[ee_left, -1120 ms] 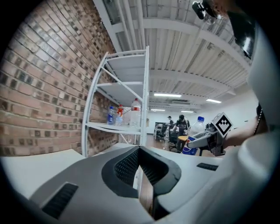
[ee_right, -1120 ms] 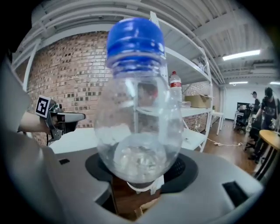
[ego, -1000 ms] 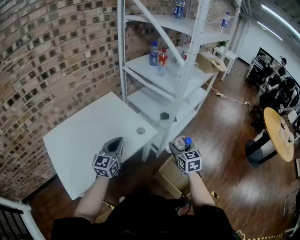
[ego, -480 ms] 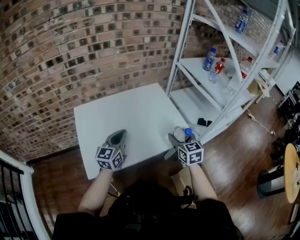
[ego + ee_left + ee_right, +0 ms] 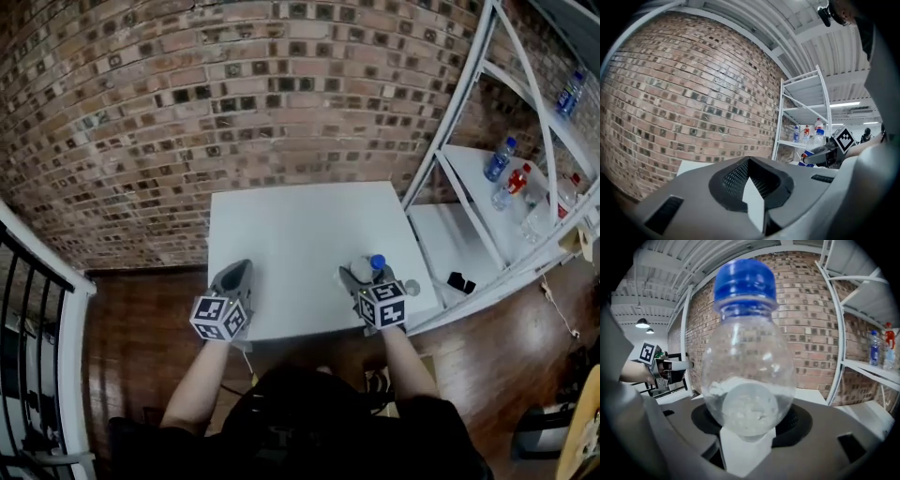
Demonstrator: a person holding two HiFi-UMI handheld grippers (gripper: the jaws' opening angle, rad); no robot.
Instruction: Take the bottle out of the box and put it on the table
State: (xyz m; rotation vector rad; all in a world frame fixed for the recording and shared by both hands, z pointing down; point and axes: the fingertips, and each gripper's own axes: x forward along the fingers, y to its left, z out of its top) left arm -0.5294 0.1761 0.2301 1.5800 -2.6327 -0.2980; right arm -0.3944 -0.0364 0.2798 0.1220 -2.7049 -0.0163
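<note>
A clear plastic bottle with a blue cap stands upright between the jaws of my right gripper, which is shut on it. It hangs over the near right part of the white table. In the right gripper view the bottle fills the middle, its body pressed between the jaws of the right gripper. My left gripper is shut and empty over the table's near left edge. In the left gripper view the left gripper shows its jaws together, and the bottle appears at the right.
A brick wall runs behind the table. A white shelf rack stands at the right, with several bottles on a shelf. A black railing is at the far left. The floor is dark wood.
The view has swung from the shelf rack to the table. Both grippers have moved across over the table's near edge, the right one still carrying the bottle.
</note>
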